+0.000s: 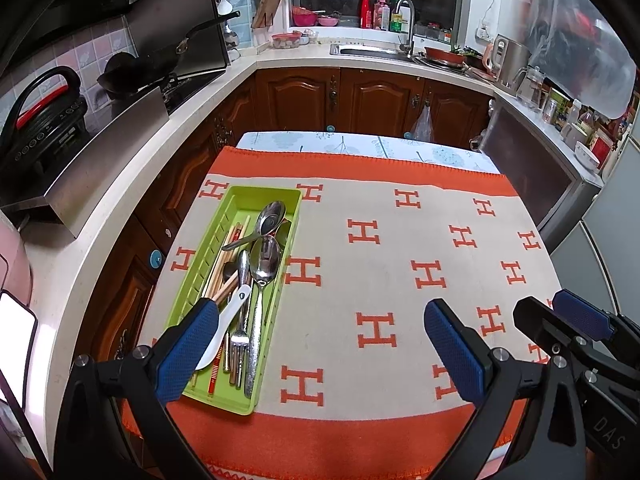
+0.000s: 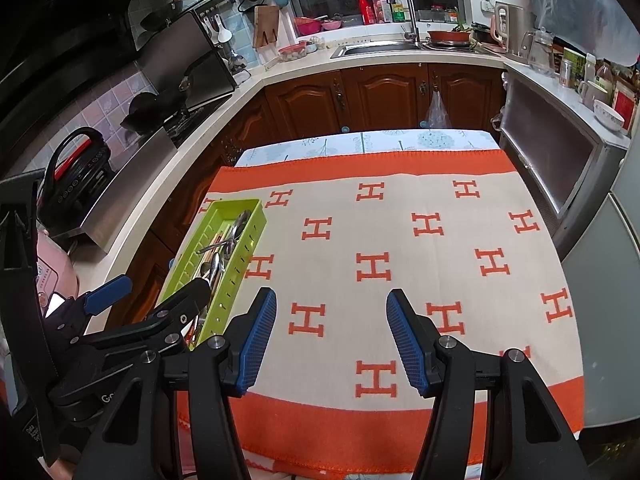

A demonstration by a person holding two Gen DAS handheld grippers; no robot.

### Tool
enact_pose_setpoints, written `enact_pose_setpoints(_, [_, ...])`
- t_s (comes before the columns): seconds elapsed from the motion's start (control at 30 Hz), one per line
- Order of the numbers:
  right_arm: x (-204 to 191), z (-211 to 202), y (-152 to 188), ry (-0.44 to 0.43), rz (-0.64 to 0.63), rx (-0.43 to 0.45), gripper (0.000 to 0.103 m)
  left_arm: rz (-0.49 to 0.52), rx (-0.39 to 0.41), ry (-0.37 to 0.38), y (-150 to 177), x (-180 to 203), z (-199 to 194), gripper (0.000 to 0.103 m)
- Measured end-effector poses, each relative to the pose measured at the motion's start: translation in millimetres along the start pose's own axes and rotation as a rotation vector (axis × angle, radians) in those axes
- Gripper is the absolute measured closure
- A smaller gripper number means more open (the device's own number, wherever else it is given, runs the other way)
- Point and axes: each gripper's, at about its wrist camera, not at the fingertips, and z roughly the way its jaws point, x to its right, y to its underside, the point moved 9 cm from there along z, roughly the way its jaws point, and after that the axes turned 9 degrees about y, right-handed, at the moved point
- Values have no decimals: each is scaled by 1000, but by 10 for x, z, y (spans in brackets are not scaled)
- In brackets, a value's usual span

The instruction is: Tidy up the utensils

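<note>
Left tongs (image 1: 320, 344) released, blue pads spread wide, nothing between them. Right tongs (image 2: 331, 340) likewise released and empty, hanging over bare cloth at lower centre of the right wrist view.

Long green plastic utensil tray (image 1: 208, 256) sat on the orange-and-cream H-patterned cloth (image 1: 380, 240) covering the bench, left of centre in the left wrist view. Its long axis ran from lower centre up toward the upper left, slightly tilted off the cloth's edge. Inside lay a loose pile: steel spoons (image 1: 266, 260), a steel fork (image 1: 239, 340), wooden chopsticks (image 1: 224, 268) and a white plastic spoon (image 1: 226, 320). Most pieces lay roughly along the tray's length, bowls toward the far end, handles toward the camera; one spoon lay crosswise. The left pad appeared just beside the white spoon's handle; contact could not be told.

Judgement: nothing lay loose on the cloth, so sorting looked near done or not begun. To lift a piece cleanly, approach a handle end at the near side, pads across the handle's width, taking the topmost item first so the pile would not drag.
</note>
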Motion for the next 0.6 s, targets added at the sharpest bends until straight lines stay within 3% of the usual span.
enact_pose_setpoints(0.6, [-3, 16, 38, -4, 4, -2, 44, 6, -12, 5, 48, 20, 38, 1])
